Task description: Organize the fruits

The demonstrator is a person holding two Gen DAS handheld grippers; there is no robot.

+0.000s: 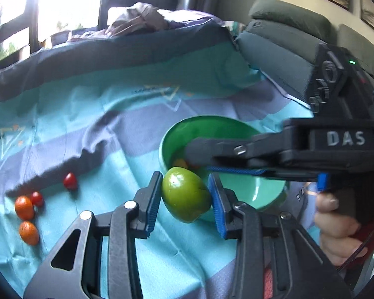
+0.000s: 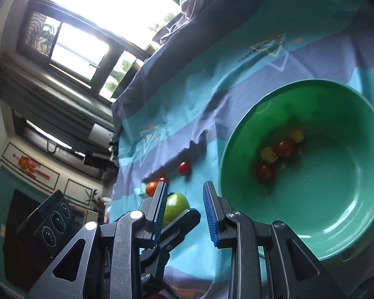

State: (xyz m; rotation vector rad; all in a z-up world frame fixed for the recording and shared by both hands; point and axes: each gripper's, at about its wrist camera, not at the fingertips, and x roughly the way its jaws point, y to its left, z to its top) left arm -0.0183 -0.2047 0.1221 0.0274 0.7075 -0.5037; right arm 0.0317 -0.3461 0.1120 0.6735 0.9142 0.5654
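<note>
My left gripper (image 1: pixel 185 196) is shut on a green apple-like fruit (image 1: pixel 184 194), held just in front of the green bowl (image 1: pixel 212 127). In the right wrist view the same fruit (image 2: pixel 177 205) shows behind my open, empty right gripper (image 2: pixel 185 214), which hovers at the near left rim of the bowl (image 2: pixel 311 92). The bowl holds several small red and yellow tomatoes (image 2: pixel 284 148). My right gripper (image 1: pixel 202 157) reaches over the bowl in the left wrist view. On the cloth lie a red tomato (image 1: pixel 70 181), another red one (image 1: pixel 37 198) and two orange fruits (image 1: pixel 24 208).
A striped teal and purple cloth (image 1: pixel 112 129) covers the surface. Grey cushions (image 1: pixel 281 47) lie at the far right. A crumpled pile of fabric (image 1: pixel 137 20) sits at the far edge by the windows.
</note>
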